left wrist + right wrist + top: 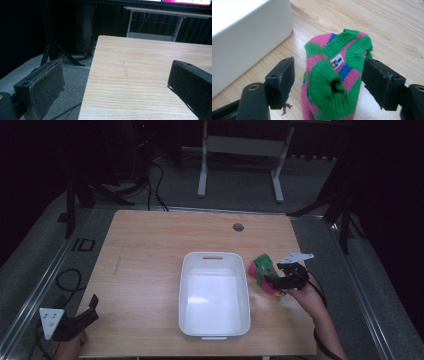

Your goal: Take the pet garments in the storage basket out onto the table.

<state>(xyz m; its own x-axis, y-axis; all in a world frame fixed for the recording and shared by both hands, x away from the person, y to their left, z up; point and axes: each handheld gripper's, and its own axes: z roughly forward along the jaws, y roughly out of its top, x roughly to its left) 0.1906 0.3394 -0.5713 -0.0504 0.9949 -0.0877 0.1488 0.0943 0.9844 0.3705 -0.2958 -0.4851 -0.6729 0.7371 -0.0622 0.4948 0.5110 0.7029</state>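
A white rectangular plastic tub (214, 295) sits on a light wooden counter (145, 270), and everything here is placed relative to that tub. Just beside the tub's right wall lies a small knitted garment striped in pink, green and blue (264, 272), bunched up on the counter (a small white label shows on its collar in the right gripper view). The right gripper (276, 281), black and held in a person's right hand (306, 295), is at this garment. In the right gripper view the knit (334, 82) stands between the two jaws, which are spread apart; the right-hand jaw is against the green ribbing, while a gap shows at the other jaw, so the gripper is released, not clamped. The white tub wall (249, 37) fills that view's upper left. Well to the left of the tub, at the counter's near left corner, the left gripper (93, 306) hangs with its jaws spread wide over bare wood and the counter's edge, grasping nothing.
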